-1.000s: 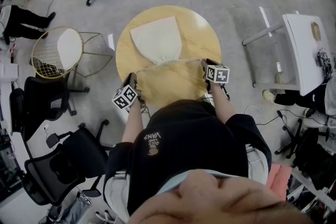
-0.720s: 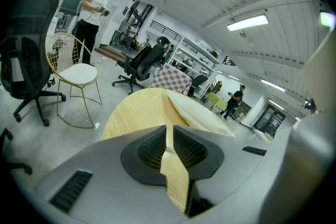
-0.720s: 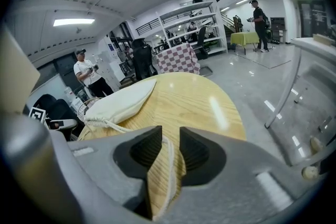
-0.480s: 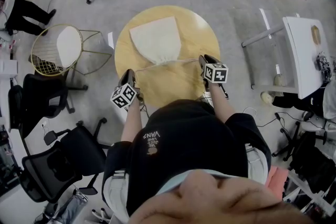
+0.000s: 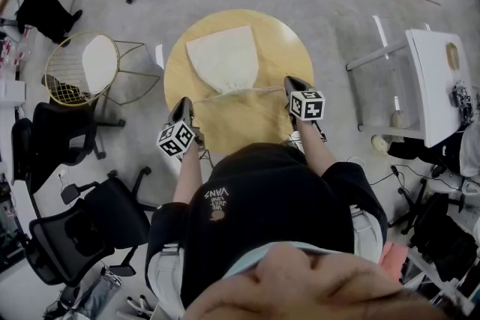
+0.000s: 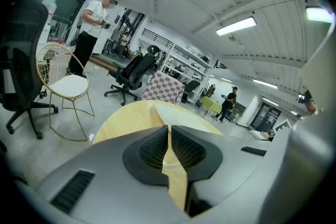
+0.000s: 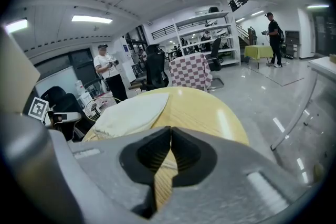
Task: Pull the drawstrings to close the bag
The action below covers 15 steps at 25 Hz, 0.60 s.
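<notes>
The round wooden tabletop [image 5: 292, 49] carries a cream cloth bag [image 5: 223, 55] on its far half. The bag lies flat, its closed bottom away from the person and its gathered mouth turned toward them.

The two grippers sit nearer the person than the bag, one to each side of the mouth and well apart from each other. The left gripper [image 5: 184, 103] is near the tabletop's left edge and the right gripper [image 5: 289, 82] near its right edge. Both point forward and somewhat down.

From the puckered mouth, the left drawstring [image 5: 204, 96] runs in a straight line to the left jaws, and the right drawstring [image 5: 259, 88] runs likewise to the right jaws. Both cords look stretched.

The left jaws have just been closing and now stand with only a thin slit between the ribbed pads. They pinch their cord, and the bag shows just past their tips. The right jaws have also just been closing and now meet pad to pad on their cord. The bag lies ahead of them and to their left, clear of the pads.
</notes>
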Tool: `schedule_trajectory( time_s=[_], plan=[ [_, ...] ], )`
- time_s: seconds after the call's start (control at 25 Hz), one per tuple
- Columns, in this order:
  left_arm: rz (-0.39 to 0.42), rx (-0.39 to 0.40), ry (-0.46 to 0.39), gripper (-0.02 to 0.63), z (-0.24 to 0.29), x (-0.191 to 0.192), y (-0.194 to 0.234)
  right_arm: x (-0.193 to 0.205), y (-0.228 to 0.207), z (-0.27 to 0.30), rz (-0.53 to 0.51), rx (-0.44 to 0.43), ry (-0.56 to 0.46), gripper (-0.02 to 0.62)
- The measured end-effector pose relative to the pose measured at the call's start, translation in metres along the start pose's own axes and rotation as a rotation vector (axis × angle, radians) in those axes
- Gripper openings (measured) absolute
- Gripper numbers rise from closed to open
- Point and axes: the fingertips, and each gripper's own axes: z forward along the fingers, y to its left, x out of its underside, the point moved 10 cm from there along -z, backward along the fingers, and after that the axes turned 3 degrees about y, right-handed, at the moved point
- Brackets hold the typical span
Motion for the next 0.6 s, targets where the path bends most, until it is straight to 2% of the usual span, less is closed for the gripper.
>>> schedule_trajectory(
  time_s=[0.6],
  plan=[
    [0.098, 0.047, -0.097, 0.021, -0.012, -0.034, -0.029, -0.052, 0.032, -0.025, -0.068, -0.091, -0.182, -0.002]
  ],
)
